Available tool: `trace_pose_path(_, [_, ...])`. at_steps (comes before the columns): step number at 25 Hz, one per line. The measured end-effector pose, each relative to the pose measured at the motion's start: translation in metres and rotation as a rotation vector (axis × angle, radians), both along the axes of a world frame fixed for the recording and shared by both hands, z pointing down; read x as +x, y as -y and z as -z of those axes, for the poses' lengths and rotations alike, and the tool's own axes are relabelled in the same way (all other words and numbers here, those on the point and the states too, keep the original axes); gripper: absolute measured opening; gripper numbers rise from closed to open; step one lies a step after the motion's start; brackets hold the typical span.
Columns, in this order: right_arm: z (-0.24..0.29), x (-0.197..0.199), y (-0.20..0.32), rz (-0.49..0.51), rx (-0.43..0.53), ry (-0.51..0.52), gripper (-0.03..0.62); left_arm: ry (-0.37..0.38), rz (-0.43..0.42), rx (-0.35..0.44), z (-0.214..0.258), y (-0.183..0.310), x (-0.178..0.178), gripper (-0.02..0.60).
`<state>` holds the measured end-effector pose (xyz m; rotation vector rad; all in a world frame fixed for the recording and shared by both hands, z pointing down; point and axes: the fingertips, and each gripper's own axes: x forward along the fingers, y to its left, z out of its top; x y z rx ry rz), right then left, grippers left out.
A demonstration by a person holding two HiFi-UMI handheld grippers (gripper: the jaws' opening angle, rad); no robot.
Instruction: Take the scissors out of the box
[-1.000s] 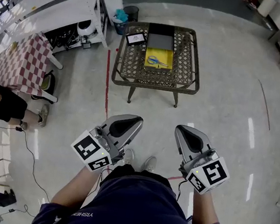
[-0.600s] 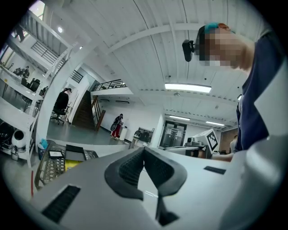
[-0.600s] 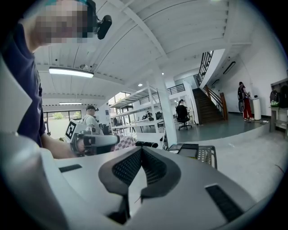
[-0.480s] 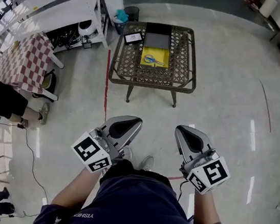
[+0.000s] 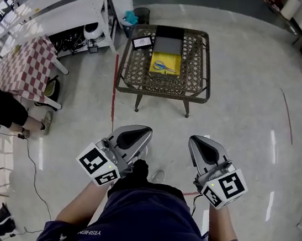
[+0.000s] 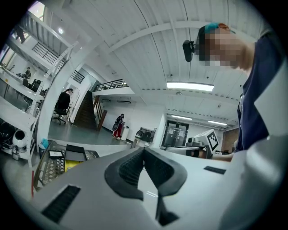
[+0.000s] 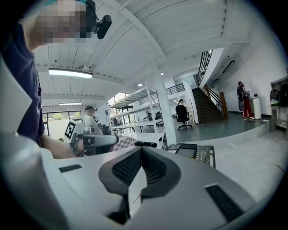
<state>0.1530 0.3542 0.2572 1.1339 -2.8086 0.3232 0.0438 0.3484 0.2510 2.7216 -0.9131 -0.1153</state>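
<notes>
Scissors (image 5: 161, 66) in yellow box (image 5: 172, 73) on wicker table (image 5: 196, 68) — shelving (image 5: 56, 3), checkered table (image 5: 25, 66) nearby

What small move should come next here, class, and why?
Probably step closer to the table: the scissors lie in the yellow box on it, far beyond the left gripper and right gripper, both shut and empty.

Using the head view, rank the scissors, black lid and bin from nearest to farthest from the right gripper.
From the right gripper:
1. Scissors, in the yellow box, mid-table.
2. Black lid, just behind that box.
3. Bin, on the floor beyond the table's far left corner.
</notes>
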Motion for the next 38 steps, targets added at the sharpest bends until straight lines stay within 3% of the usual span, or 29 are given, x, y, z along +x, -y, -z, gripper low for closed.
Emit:
trace_pose_path(14, [-0.011, -0.023, 0.062, 0.005, -0.028, -0.027, 0.017, -0.027, -0.001, -0.027, -0.012, 0.063, -0.019, 0.023])
trace_pose_path(38, [-0.031, -0.114, 0.219, -0.046, -0.093, -0.085, 0.017, 0.006, -0.094, -0.06, -0.036, 0.221, -0.093, 0.023])
